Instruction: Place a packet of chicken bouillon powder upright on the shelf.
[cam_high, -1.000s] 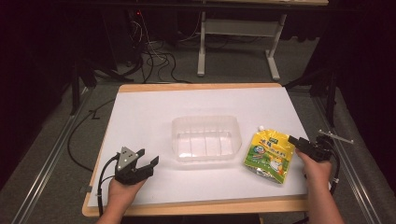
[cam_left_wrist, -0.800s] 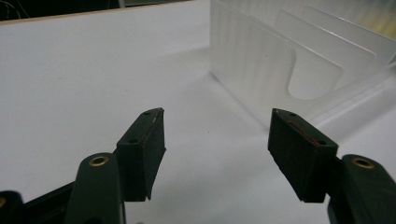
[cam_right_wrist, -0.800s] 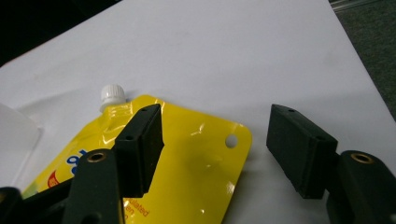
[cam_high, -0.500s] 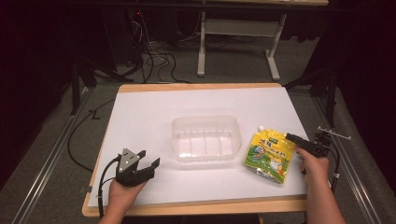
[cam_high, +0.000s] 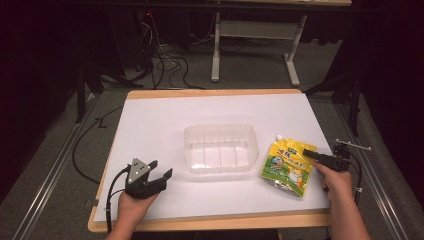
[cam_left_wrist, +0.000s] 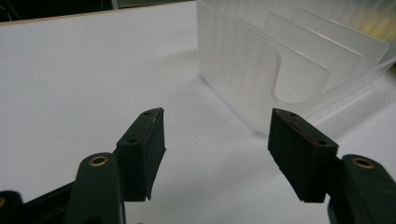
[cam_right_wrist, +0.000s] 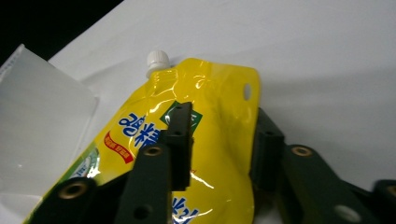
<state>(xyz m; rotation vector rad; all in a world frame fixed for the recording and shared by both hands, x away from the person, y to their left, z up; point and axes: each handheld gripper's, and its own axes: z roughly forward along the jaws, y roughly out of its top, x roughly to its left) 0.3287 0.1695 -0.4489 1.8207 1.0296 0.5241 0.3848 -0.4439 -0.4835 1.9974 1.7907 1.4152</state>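
Two grippers are in my hands at the white table (cam_high: 150, 120), and I place everything against the clear plastic tub (cam_high: 220, 148) that stands near its middle. My right gripper (cam_right_wrist: 219, 140) is at the yellow spouted pouch (cam_high: 287, 167), which lies flat on the table just to the right of the tub, its white cap (cam_right_wrist: 157, 59) pointing away from me. In the right gripper view one jaw lies over the pouch's printed face and the other at its right edge, and the jaws have just been closing with the pouch's upper right part between them; I cannot tell whether the pads already press on it. In the high view that gripper (cam_high: 312, 155) reaches in over the pouch's right side. My left gripper (cam_high: 161, 170) rests near the table's front edge, to the left of the tub and apart from it. In the left gripper view its jaws stand wide apart with only bare table between them, and the tub's ribbed wall (cam_left_wrist: 243, 70) rises just beyond its right jaw.
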